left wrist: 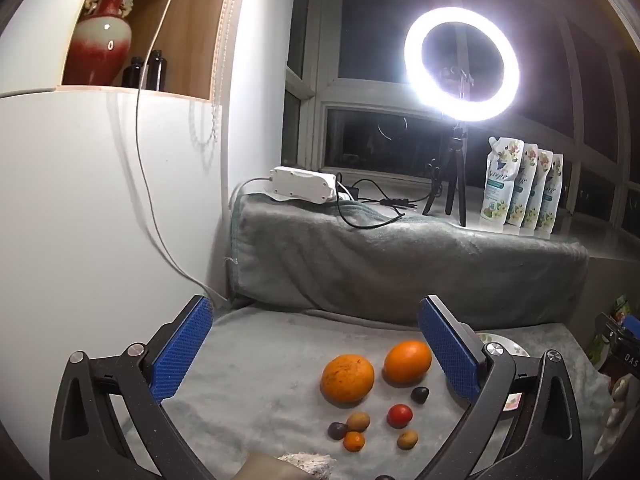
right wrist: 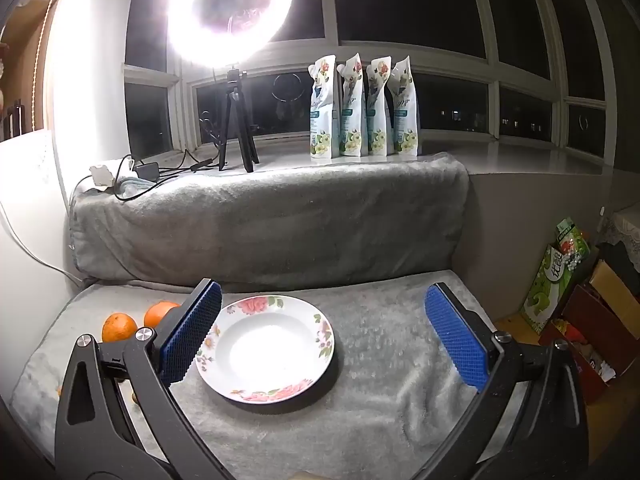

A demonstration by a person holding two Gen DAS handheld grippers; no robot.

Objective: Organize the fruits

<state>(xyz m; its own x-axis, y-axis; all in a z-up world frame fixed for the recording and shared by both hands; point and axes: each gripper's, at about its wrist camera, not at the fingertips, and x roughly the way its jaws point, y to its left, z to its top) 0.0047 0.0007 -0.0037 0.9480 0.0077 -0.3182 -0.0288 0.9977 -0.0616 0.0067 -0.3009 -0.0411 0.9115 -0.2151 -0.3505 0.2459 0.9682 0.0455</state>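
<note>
In the left wrist view, the left tongs (left wrist: 316, 354) are standing wide apart and empty, hovering over the grey blanket (left wrist: 248, 368); two oranges (left wrist: 347, 378) and several small fruits (left wrist: 399, 416) are lying just ahead, between the blue pads. Nothing seems sorted yet, so the next move is probably calling for lowering onto one fruit.

In the right wrist view, the right tongs (right wrist: 324, 336) are also gaping empty, framing the bare flowered plate (right wrist: 320, 322), with the oranges lying off to its left

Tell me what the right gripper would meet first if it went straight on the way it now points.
Probably the flowered plate on the grey blanket, lying ahead between the right gripper's open jaws; depth is unclear.
</note>
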